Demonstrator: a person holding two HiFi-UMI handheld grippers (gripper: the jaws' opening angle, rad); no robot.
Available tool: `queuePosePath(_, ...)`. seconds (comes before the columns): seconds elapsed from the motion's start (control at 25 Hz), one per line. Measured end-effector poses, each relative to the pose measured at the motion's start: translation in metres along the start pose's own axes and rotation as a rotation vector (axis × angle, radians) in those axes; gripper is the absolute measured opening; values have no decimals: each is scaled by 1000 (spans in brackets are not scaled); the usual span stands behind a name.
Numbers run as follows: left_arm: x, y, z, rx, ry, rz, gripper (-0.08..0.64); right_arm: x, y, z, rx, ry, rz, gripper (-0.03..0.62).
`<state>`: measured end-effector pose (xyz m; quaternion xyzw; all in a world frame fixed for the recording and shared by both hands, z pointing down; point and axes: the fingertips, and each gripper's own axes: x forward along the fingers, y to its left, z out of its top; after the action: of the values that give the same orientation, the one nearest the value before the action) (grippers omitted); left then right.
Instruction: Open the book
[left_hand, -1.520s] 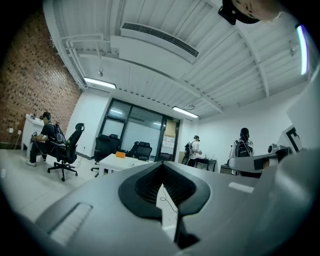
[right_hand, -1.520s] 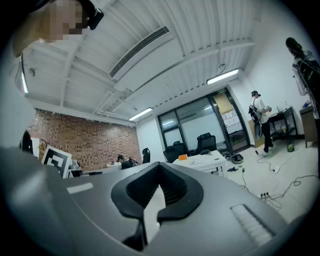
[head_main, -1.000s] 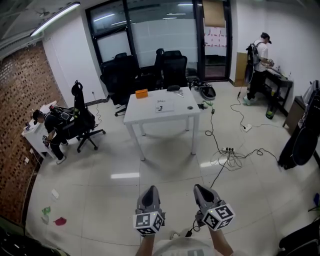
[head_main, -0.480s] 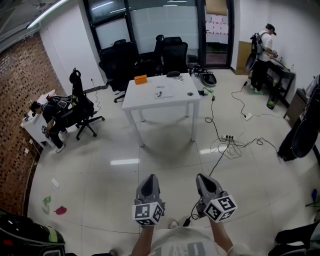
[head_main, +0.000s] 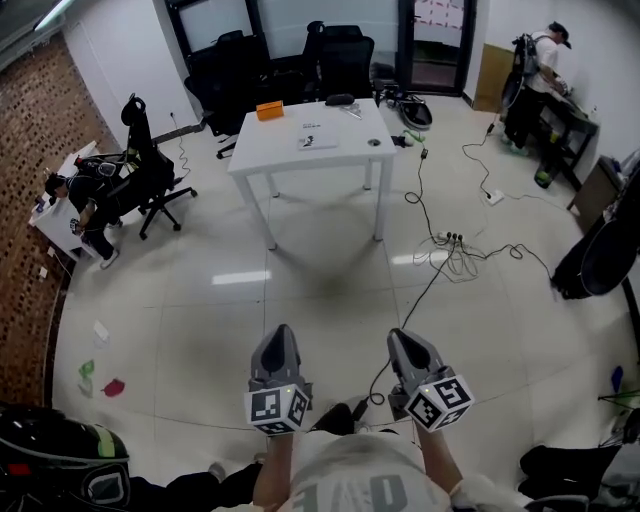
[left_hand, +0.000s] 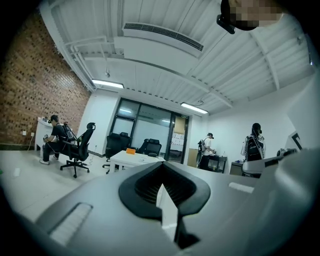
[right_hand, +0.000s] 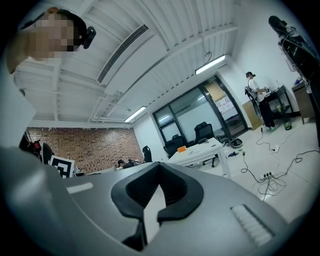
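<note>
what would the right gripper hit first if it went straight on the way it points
Nothing near: the right gripper points level over bare floor. The table is the first thing roughly in its line, though it may pass beside it toward the chairs; depth is unclear.
</note>
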<state>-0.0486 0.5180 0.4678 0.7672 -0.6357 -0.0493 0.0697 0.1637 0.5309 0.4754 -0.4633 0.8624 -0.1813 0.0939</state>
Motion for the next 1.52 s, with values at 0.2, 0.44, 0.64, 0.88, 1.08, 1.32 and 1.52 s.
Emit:
queuePosePath(0.2,25,15,-14,-16,28,49,17,17,-26,-11,15,55,0,3)
queuePosePath(0.44,101,38,-19,-18,41,43,17,76,-62,-14,25,89,1,3)
queuePosePath(0.64,210,77,-14,-19,39,7,17,190,-97,6,9,75,12,3)
queuePosePath(0.88,366,130,45,48,-27,-51,17,356,-134,66,-56,28,24,3)
queuePosePath(1.08,449,165,74,38,-68,-54,17,446,-155,89,-51,10,35,3)
queuePosePath(1.32,530,181,48,-26,3,-72,17,518,-205,88,-28,59,-16,3)
queuePosePath(1.52,622,193,39,-34,9,-86,17,593,-256,98,-27,62,-22,3)
